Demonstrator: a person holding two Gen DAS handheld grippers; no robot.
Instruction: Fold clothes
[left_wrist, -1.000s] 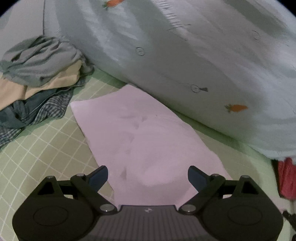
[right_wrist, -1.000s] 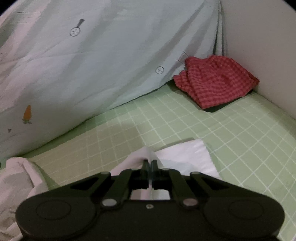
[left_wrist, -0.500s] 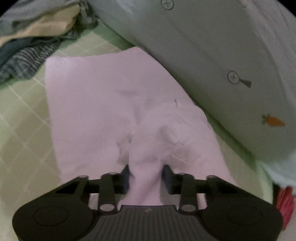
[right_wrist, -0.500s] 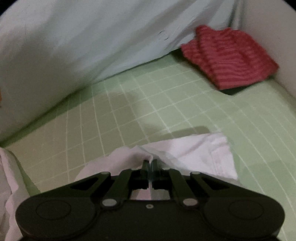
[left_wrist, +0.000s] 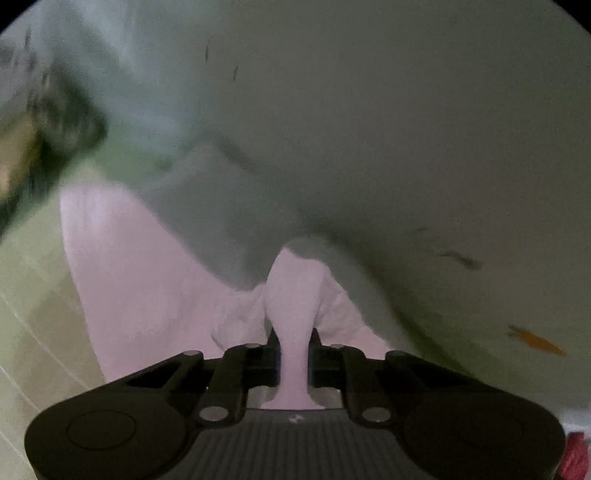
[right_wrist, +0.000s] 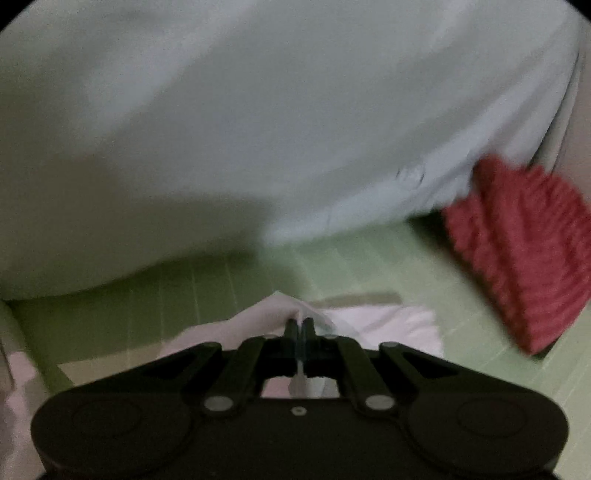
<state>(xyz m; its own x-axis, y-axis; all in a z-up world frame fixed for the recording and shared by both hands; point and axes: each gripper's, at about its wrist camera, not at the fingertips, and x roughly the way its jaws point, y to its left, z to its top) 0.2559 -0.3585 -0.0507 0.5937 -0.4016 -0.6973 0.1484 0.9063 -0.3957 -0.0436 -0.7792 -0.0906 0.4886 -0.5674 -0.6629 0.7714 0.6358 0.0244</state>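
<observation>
A pale pink garment (left_wrist: 147, 280) lies on the green checked sheet (left_wrist: 33, 332). My left gripper (left_wrist: 294, 343) is shut on a bunched fold of it, which rises between the jaws. In the right wrist view the same pink garment (right_wrist: 391, 325) shows its other end, and my right gripper (right_wrist: 300, 326) is shut on a raised fold there. Both views are blurred by motion.
A large pale blue quilt (left_wrist: 369, 129) with small carrot prints fills the far side; it also shows in the right wrist view (right_wrist: 258, 129). A folded red checked cloth (right_wrist: 524, 258) lies at the right. A dark heap of clothes (left_wrist: 40, 122) sits far left.
My left gripper has closed on the pink garment and lifted the fold towards the quilt. My right gripper stays shut on its end and has moved, with the red cloth shifting right.
</observation>
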